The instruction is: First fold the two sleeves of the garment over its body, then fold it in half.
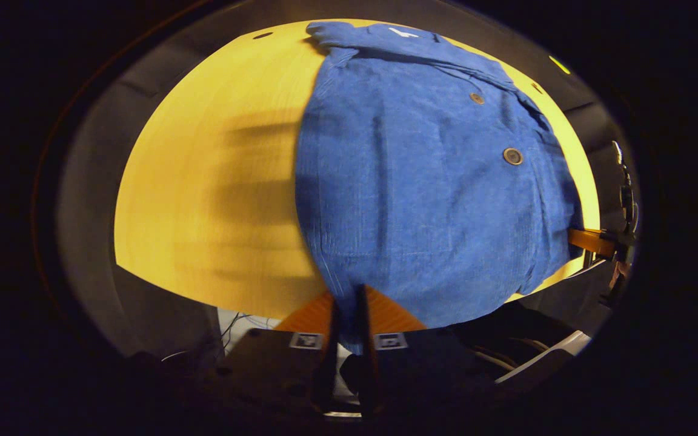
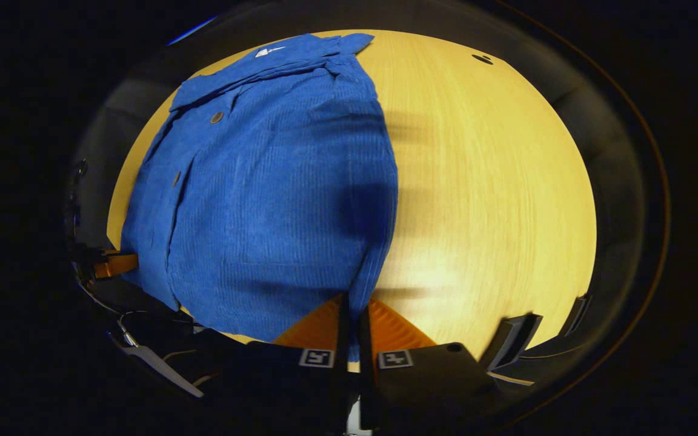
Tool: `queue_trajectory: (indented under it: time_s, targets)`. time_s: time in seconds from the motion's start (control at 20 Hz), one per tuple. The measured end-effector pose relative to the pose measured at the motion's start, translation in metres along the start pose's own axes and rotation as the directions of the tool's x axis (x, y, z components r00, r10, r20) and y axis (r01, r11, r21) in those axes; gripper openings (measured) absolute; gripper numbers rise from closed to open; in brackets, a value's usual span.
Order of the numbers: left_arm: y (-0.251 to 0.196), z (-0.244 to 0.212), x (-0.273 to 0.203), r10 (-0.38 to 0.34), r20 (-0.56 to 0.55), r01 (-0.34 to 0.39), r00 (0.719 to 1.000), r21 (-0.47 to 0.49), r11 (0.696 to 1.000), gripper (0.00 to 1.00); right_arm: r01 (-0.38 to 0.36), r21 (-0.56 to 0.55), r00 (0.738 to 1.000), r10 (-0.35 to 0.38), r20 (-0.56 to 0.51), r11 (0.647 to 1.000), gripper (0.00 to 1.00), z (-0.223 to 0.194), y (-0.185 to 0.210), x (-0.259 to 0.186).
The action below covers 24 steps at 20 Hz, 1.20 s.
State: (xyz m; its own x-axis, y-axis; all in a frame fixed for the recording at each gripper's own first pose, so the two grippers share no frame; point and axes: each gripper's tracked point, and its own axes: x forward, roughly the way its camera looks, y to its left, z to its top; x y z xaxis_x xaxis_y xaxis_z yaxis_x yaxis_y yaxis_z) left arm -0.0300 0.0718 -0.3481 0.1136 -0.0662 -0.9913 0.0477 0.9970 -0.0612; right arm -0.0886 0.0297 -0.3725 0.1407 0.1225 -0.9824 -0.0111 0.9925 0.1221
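**Q:** Nearest the lens, what do the tongs have?

**A:** Left tongs [image 1: 349, 321], at 6 o'clock in the left gripper view, are pressed together on the near hem of the blue garment [image 1: 422, 181], both fingers pinching cloth. Right tongs [image 2: 350, 324], at 6 o'clock in the right gripper view, pinch the hem's opposite corner the same way.

**Q:** Where does the garment lie?

**A:** Flat on the yellow worktop [image 1: 203, 181], running from 6 up to its collar at 12 o'clock, buttons [image 1: 512, 156] toward 2 o'clock, with no sleeve sticking out to either side.

**Q:** How will it handle?

**A:** Likely soft, light, ribbed like corduroy; it should drape and sag between the grips. Holding the two hem corners seems right for folding it in half toward the collar.
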Motion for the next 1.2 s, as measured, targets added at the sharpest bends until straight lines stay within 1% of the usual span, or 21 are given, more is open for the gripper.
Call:
queue_trajectory:
  time_s: [0.05,0.1,0.15,0.25,0.3,0.4,0.55,0.7,0.85,0.95,1.05,1.15,1.2]
  targets:
    - [0.001,0.0,0.0,-0.004,-0.002,0.004,1.0,0.021,1.0,0.0,-0.022,-0.009,1.0,0.022,-0.005,1.0,0.1,-0.001,0.006,-0.002]
    - [0.0,-0.001,-0.002,-0.018,0.004,0.018,1.0,0.035,0.999,0.01,-0.041,0.002,0.999,0.041,0.003,0.999,0.06,0.002,0.01,-0.001]
    - [-0.005,0.001,-0.006,-0.053,0.011,0.053,0.999,0.027,0.998,0.01,-0.063,0.014,0.998,0.062,0.014,0.998,0.05,0.004,0.015,-0.006]
    - [-0.015,0.007,-0.019,-0.132,0.048,0.132,0.99,0.006,0.991,0.01,-0.105,0.039,0.993,0.103,0.057,0.994,0.05,0.018,0.024,-0.018]
    - [-0.018,0.013,-0.03,-0.161,0.074,0.161,0.984,0.005,0.987,0.01,-0.126,0.047,0.989,0.122,0.083,0.991,0.05,0.027,0.028,-0.027]
    - [-0.022,0.025,-0.05,-0.205,0.127,0.205,0.97,0.016,0.979,0.0,-0.156,0.043,0.978,0.149,0.143,0.987,0.05,0.05,0.035,-0.045]
    - [-0.024,0.051,-0.088,-0.256,0.225,0.254,0.94,0.035,0.966,0.0,-0.177,0.003,0.958,0.172,0.228,0.984,0.05,0.084,0.044,-0.077]
    - [-0.022,0.081,-0.125,-0.264,0.335,0.261,0.905,0.054,0.964,0.0,-0.185,-0.05,0.927,0.191,0.323,0.982,0.05,0.123,0.054,-0.108]
    - [-0.017,0.111,-0.163,-0.239,0.433,0.221,0.869,0.091,0.971,0.0,-0.17,-0.107,0.884,0.199,0.423,0.98,0.05,0.167,0.062,-0.141]
    - [-0.019,0.138,-0.174,-0.232,0.47,0.207,0.852,0.104,0.973,0.0,-0.171,-0.128,0.856,0.212,0.472,0.977,0.05,0.192,0.066,-0.163]
    - [-0.018,0.157,-0.185,-0.225,0.497,0.201,0.838,0.101,0.974,0.01,-0.144,-0.158,0.829,0.206,0.52,0.977,0.05,0.219,0.064,-0.184]
    - [-0.009,0.178,-0.2,-0.209,0.541,0.186,0.814,0.098,0.978,0.0,-0.118,-0.176,0.801,0.199,0.564,0.977,0.05,0.25,0.061,-0.198]
    - [-0.005,0.196,-0.206,-0.201,0.564,0.18,0.801,0.094,0.979,0.01,-0.113,-0.18,0.785,0.199,0.587,0.977,0.05,0.273,0.061,-0.202]
